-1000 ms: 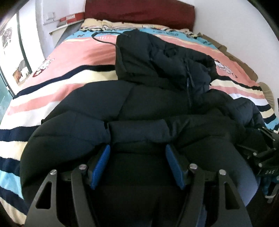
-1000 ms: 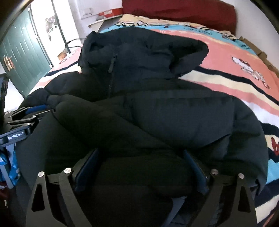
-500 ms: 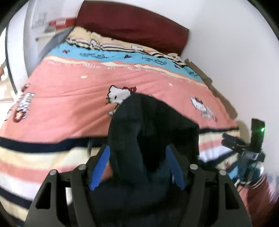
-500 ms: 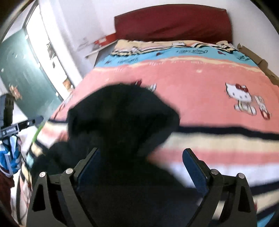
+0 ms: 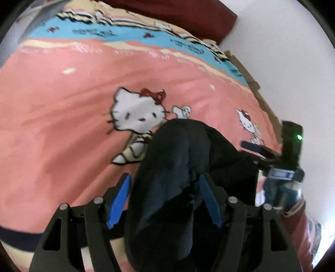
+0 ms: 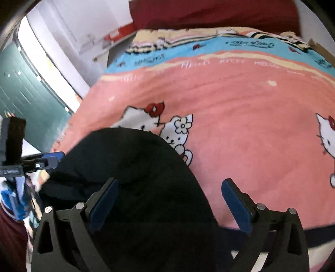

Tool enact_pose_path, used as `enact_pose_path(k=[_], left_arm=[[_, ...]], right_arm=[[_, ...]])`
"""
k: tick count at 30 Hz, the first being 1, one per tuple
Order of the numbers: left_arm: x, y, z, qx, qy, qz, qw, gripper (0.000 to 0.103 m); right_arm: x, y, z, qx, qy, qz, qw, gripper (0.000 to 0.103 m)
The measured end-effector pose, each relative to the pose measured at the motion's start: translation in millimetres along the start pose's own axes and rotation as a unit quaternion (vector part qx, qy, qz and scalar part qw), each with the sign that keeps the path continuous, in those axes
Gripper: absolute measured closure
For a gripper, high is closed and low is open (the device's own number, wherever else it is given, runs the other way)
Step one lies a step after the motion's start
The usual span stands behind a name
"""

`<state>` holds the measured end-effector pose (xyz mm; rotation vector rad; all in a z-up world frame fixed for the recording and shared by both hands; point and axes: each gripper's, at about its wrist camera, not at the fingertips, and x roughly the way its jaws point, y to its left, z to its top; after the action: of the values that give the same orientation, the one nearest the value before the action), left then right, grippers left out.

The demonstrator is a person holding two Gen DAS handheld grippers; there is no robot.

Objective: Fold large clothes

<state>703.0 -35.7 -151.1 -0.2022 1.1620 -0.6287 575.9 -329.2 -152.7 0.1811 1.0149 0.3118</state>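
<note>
The black padded jacket [image 5: 173, 188] is bunching up between the blue pads of the left gripper [image 5: 165, 198]. Its jaws are standing wide, and the thick fold is filling the gap between them, pressing against the right-hand pad and lying just beside the left-hand one, so the jaws are gripping the jacket. The fabric is rising in a rounded hump ahead of the fingertips and hanging down over the pink cartoon-cat blanket [image 5: 62, 125] covering the bed.

In the right wrist view the same jacket [image 6: 134, 177] is lying under and between the jaws of the right gripper [image 6: 169, 200]. Here the dark cloth is pressing against the left-hand pad, while the right-hand pad is standing clear of it with pink blanket [image 6: 240, 125] showing in between. Whether these jaws are actually clamping the fabric cannot be told, since the bulk of the cloth is hiding the base of the fingers.

Each gripper is showing at the edge of the other's view, beside the jacket. A dark red headboard [image 6: 209, 12] is standing at the far end of the bed, and a green door [image 6: 25, 100] is showing at the left.
</note>
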Motion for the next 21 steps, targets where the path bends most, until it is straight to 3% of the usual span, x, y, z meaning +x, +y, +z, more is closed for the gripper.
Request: enact_pose_path(k=[4, 8, 9, 10, 11, 13, 16, 21], left_arm=[[34.0, 0.2, 0.0, 0.011, 0.038, 0.004, 0.9992, 0.038], [52.0, 4.7, -2.0, 0.008, 0.033, 0.018, 0.9992, 0.041], [54.0, 4.3, -4.2, 0.012, 0.029, 0.022, 0.9993, 0.045], [54.0, 3.6, -5.4, 0.015, 0.026, 0.027, 0.9992, 0.060], [53.5, 2.2, -8.0, 0.021, 0.022, 0.034, 0.9990, 0.070], [44.9, -6.0, -14.8, 0.041, 0.002, 0.045, 0.9982, 0.080], [25.8, -25.7, -26.3, 0.081, -0.029, 0.057, 0.9947, 0.088], [-19.6, -56.9, -62.0, 0.127, -0.083, 0.047, 0.9873, 0.091]], right_arm=[[35.1, -0.6, 8.7, -0.005, 0.029, 0.004, 1.000, 0.004], [67.2, -3.2, 6.0, 0.007, 0.059, -0.003, 0.998, 0.005], [74.6, -2.9, 3.6, 0.008, 0.062, -0.007, 0.998, 0.016], [78.6, -1.5, 2.0, 0.007, 0.065, -0.001, 0.998, 0.037], [80.5, 1.3, 0.4, 0.001, 0.063, 0.003, 0.998, 0.044], [73.4, 13.3, -2.1, -0.028, 0.049, 0.004, 0.998, 0.068], [48.5, 35.7, -5.0, -0.078, 0.014, -0.007, 0.997, 0.085], [-7.0, 62.3, -25.9, -0.111, -0.056, 0.002, 0.992, 0.091]])
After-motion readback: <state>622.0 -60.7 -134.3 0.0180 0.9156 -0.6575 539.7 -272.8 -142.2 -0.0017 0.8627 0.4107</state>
